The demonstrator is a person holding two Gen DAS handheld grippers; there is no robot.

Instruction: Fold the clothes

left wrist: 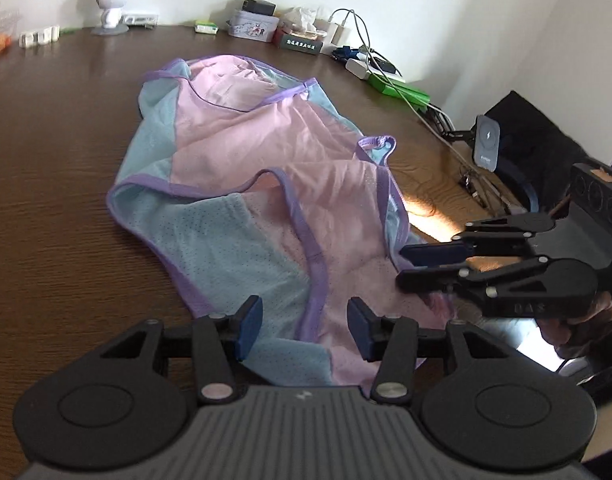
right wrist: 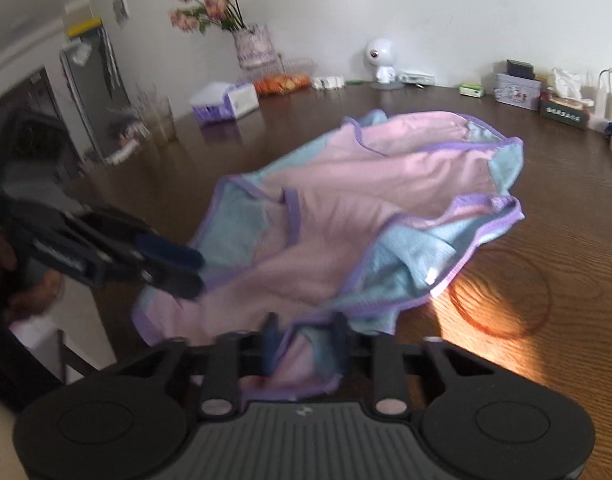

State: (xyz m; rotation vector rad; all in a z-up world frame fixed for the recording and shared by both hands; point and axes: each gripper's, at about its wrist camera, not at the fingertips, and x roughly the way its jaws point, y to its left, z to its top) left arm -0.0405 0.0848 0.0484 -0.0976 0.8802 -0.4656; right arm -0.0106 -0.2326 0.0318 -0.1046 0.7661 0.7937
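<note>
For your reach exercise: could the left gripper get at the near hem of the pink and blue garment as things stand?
Probably yes: the left gripper stands open just over the garment hem, with nothing between.

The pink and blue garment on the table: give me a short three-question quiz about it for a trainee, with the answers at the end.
1. True or false: the garment lies spread on a dark wooden table.
2. Multiple choice: what colour is the trim along the garment's edges? A purple, B red, C black.
3. Short answer: in the left wrist view, do the left gripper's jaws stand open or shut over the fabric?

Key: 1 true. 2 A. 3 open, with the pads apart and not pressing on the cloth.
</note>
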